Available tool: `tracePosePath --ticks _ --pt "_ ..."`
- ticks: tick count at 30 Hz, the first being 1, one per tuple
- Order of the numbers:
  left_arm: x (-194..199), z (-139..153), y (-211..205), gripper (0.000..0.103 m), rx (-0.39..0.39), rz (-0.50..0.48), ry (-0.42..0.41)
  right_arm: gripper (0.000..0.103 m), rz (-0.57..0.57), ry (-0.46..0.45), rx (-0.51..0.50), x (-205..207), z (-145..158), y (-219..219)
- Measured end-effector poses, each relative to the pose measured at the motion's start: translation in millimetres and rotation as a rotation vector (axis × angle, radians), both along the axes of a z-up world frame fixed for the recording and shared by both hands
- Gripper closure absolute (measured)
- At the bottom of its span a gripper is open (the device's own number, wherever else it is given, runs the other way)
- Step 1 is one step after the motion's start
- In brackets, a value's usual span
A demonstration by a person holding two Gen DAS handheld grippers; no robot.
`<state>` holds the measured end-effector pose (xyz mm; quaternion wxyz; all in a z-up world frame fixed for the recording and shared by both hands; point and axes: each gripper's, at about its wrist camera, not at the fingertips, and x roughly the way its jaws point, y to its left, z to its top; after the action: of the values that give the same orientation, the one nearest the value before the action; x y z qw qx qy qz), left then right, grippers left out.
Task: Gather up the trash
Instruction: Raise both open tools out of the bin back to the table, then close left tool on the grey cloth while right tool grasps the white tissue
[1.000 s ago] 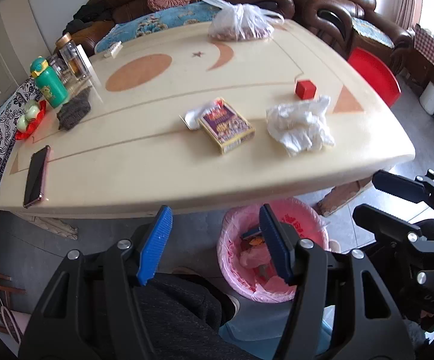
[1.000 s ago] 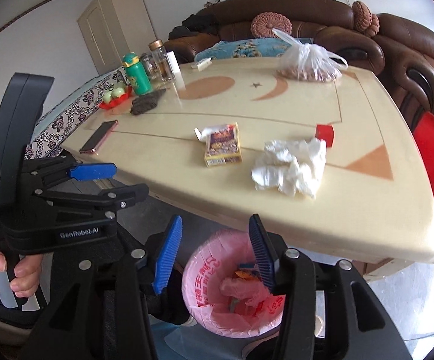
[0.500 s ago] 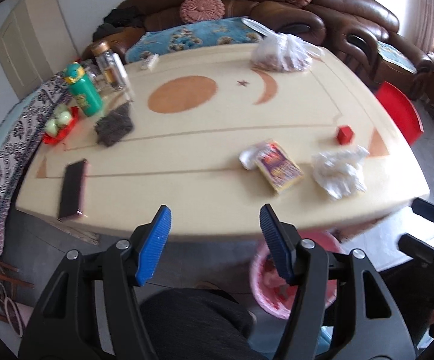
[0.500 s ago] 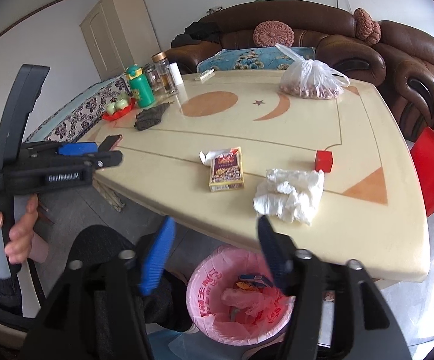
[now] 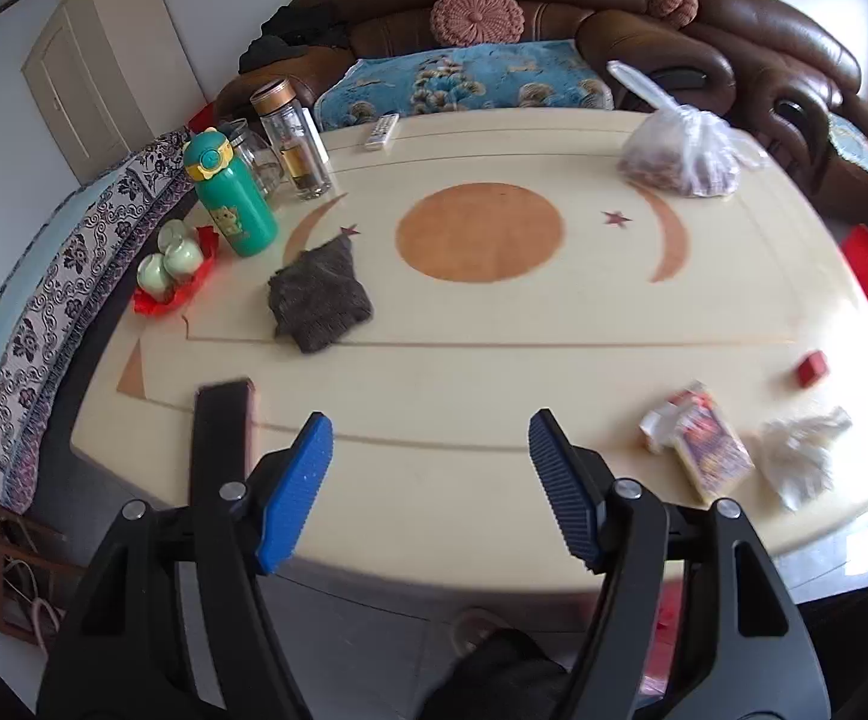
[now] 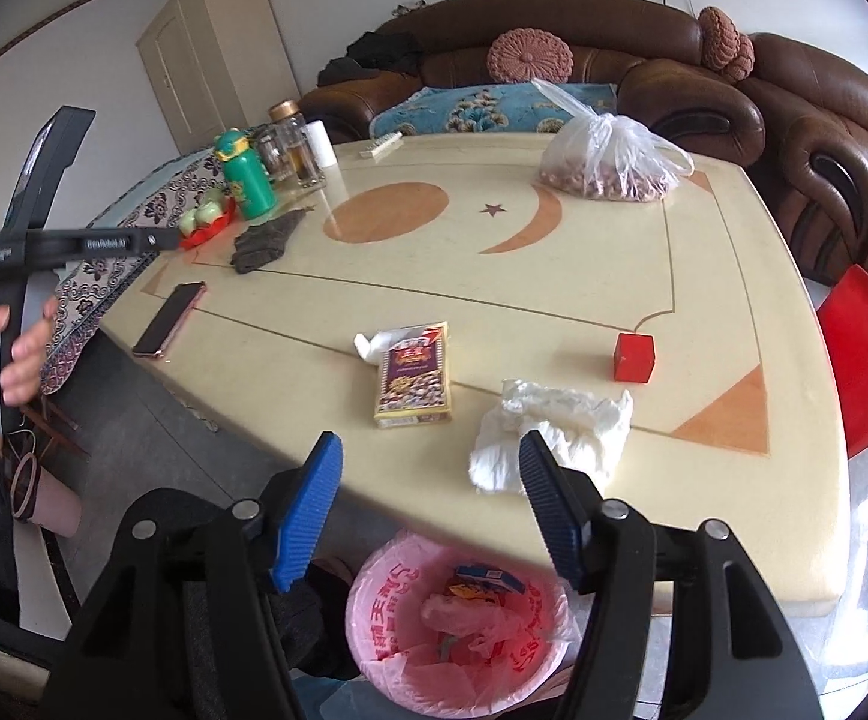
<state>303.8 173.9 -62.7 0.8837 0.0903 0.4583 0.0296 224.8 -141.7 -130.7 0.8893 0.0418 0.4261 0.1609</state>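
Some trash already lies in the bin (image 6: 457, 624) below the empty, spread right tongs (image 6: 431, 507); crumpled tissue (image 6: 547, 432) just ahead and the wrapper (image 6: 413, 373) remain on the desk (image 6: 553, 276), left tongs (image 5: 431, 489) also spread.

- Table (image 6: 553, 300) w/ sofa (image 6: 613, 60) behind it.
- Crumpled tissue (image 6: 553, 426) on table's near edge; card box (image 6: 416, 375) just left of it, small block (image 6: 634, 357) behind-right.
- Small wrapper (image 6: 374, 343) touching box's far-left corner.
- Phone (image 6: 170, 318) near left edge; cloth (image 6: 266, 240) behind it, bottle (image 6: 248, 180) & jars further back.
- Tied bag (image 6: 607, 162) at far side.
- Bin (image 6: 457, 630) on floor below near edge, under tissue; trash inside.
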Motion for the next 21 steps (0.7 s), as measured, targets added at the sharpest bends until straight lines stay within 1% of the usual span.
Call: tracePosePath --ticks 3,9,15,21 --pt "27 -8 12 0.036 0.017 0.009 0.020 0.042 -0.013 0.033 -0.004 20 -13 -3" --pt "88 -29 41 0.036 0.044 0.058 0.036 0.042 -0.025 0.088 -0.019 56 -39 -6" --pt "144 -65 60 0.036 0.079 0.078 0.077 0.042 -0.039 0.144 -0.024 84 -64 -6" --pt "194 -96 91 0.036 0.066 0.117 0.118 0.042 -0.025 0.191 -0.057 99 -87 -1"
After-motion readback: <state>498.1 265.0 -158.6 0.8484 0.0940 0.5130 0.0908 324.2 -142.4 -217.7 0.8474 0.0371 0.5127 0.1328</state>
